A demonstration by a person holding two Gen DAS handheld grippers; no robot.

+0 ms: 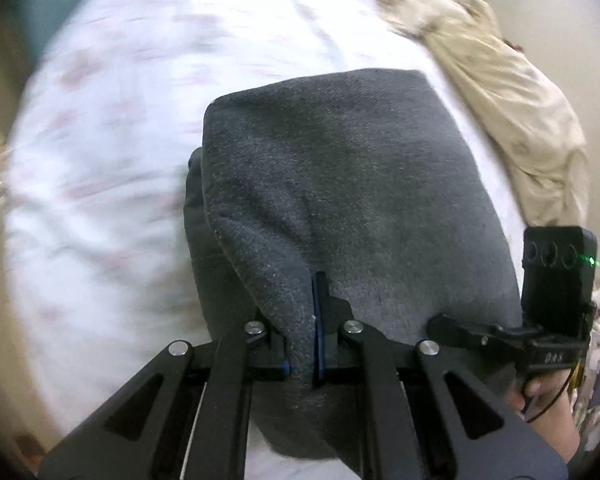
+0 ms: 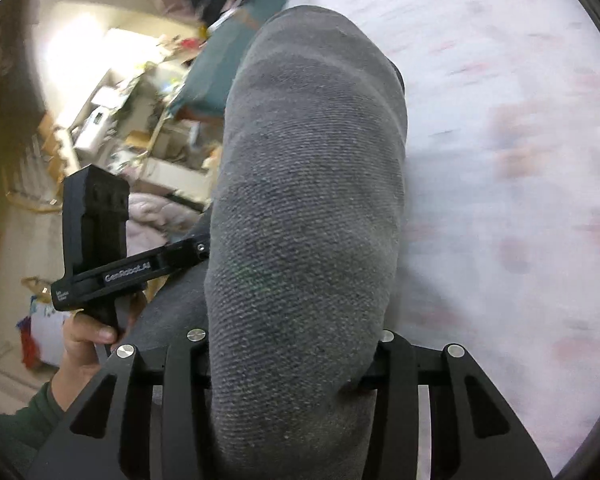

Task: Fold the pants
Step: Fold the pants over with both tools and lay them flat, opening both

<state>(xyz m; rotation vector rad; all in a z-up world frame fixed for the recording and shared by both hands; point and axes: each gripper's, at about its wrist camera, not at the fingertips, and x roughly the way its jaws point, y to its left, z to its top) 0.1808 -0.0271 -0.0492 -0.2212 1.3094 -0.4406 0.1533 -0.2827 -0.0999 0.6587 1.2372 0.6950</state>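
The grey pants [image 1: 352, 184] are clamped in the left gripper [image 1: 300, 344] and likewise in the right gripper [image 2: 292, 360], folded and held over the white floral bed [image 1: 100, 160]; a beige cloth [image 1: 512, 92] lies at its far right edge

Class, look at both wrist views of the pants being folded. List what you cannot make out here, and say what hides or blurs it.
- Right gripper fingertips: right wrist view, buried under the grey pants.
- Left gripper: left wrist view, one blue pad shows; the other is wrapped in cloth.
- Bedsheet print: motion blur in both views.
- Beige cloth: cut off by the fisheye edge.
- Waistband and leg ends: folded out of sight.
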